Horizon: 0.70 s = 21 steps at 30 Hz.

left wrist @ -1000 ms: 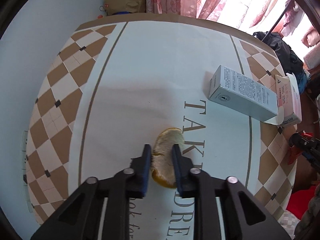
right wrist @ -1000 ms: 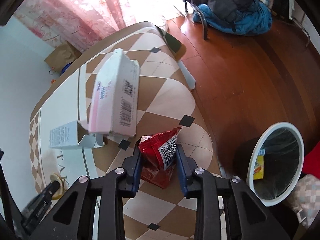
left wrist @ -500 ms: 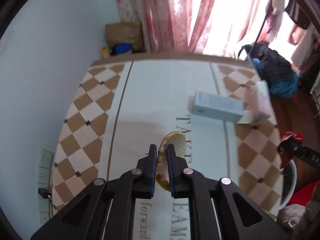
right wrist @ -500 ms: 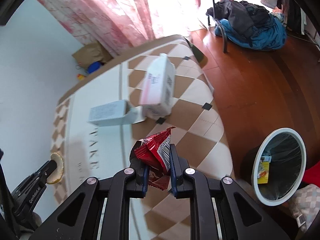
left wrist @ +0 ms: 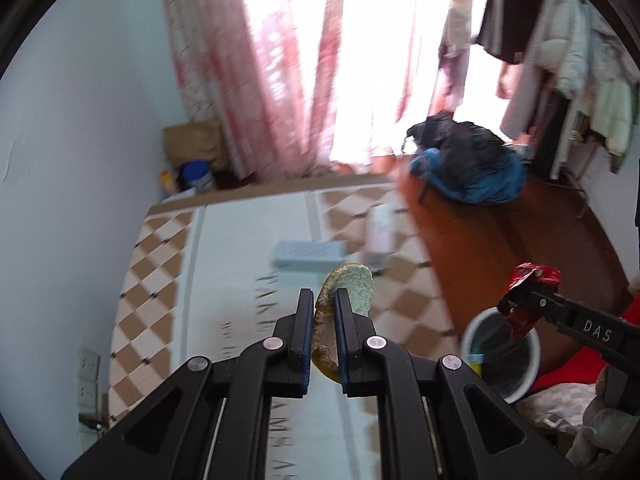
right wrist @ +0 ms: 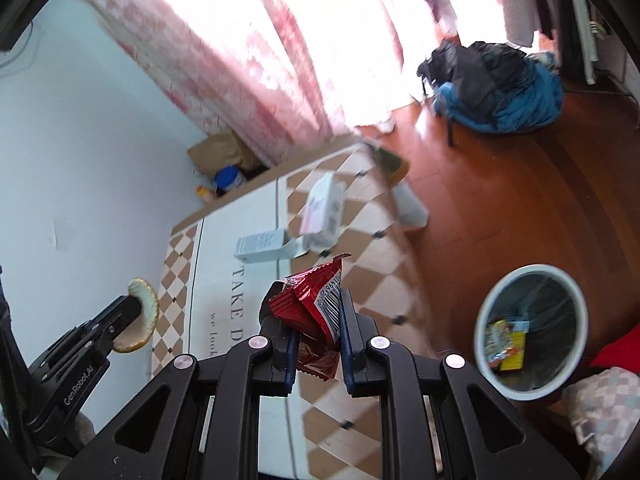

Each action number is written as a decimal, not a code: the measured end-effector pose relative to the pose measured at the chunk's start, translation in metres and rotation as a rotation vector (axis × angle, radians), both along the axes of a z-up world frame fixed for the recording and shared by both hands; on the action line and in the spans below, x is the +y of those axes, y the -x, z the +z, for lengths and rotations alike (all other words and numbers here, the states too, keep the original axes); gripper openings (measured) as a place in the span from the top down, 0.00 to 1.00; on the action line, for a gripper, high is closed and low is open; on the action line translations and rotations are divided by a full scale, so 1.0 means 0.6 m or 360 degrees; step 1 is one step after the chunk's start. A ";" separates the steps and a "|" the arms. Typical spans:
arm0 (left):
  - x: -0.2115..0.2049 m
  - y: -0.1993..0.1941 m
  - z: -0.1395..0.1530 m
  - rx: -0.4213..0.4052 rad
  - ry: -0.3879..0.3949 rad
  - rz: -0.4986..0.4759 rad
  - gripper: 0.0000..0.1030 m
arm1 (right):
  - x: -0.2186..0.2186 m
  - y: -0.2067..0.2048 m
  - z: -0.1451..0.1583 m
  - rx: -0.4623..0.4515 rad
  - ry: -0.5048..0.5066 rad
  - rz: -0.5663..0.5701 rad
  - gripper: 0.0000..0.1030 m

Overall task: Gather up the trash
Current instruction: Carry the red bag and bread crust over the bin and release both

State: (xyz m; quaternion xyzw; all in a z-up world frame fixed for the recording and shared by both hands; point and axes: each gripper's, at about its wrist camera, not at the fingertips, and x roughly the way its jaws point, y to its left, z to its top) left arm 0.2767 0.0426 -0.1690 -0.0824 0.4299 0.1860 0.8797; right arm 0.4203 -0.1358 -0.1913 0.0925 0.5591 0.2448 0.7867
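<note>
Holding, left gripper [left wrist: 321, 311]: jaws drawn narrow onto a round peel [left wrist: 347, 295], pale green-yellow, standing on edge between the pads and raised clear of the table [left wrist: 224, 280]; in the right wrist view the same gripper [right wrist: 134, 307] shows at 9 o'clock with the peel [right wrist: 141, 326] gripped at its tip.

Table: checkered brown-and-white cloth with a pale centre panel and printed letters, lying below both grippers.

Blue-grey box [right wrist: 260, 249]: on the pale panel at 12 o'clock from the red wrapper, lying flat, one end flap open; in the left wrist view the box [left wrist: 310, 255] sits just beyond the peel.

Pink-and-white box [right wrist: 322, 210]: touching the open end of the blue-grey box, toward 1 o'clock; blurred in the left view [left wrist: 380, 236].

Right gripper [right wrist: 316, 312]: jaws narrow, pinching a crumpled red wrapper [right wrist: 312, 312] with a barcode facing up, lifted off the table; seen from the left wrist camera at 3 o'clock, gripper [left wrist: 528, 300] and wrapper [left wrist: 528, 296] hang above the bin.

Trash bin [right wrist: 530, 328]: round, white rim, dark liner, on the wooden floor at 3 o'clock of the right gripper, colourful packets lying inside; also seen in the left view [left wrist: 502, 350].

Clothes pile [right wrist: 496, 88]: blue and black, on the floor at 1 o'clock, well apart from the table.
</note>
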 end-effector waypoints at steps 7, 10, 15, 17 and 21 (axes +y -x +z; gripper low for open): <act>-0.175 -0.066 0.032 -0.0088 0.0057 -0.0281 0.93 | -0.180 -0.008 0.055 -0.0067 0.0042 -0.0196 0.83; -0.247 -0.103 0.012 -0.0067 0.0099 -0.0394 0.93 | -0.261 -0.018 0.045 -0.0043 0.0093 -0.0290 0.83; -0.346 -0.160 -0.044 0.0040 0.0141 -0.0546 0.93 | -0.370 -0.027 -0.022 0.0056 0.0205 -0.0411 0.83; -0.380 -0.184 -0.080 0.0107 0.0161 -0.0602 0.93 | -0.406 -0.030 -0.062 0.0119 0.0237 -0.0450 0.83; -0.429 -0.221 -0.145 0.0233 0.0179 -0.0686 0.93 | -0.470 -0.035 -0.149 0.0260 0.0255 -0.0529 0.83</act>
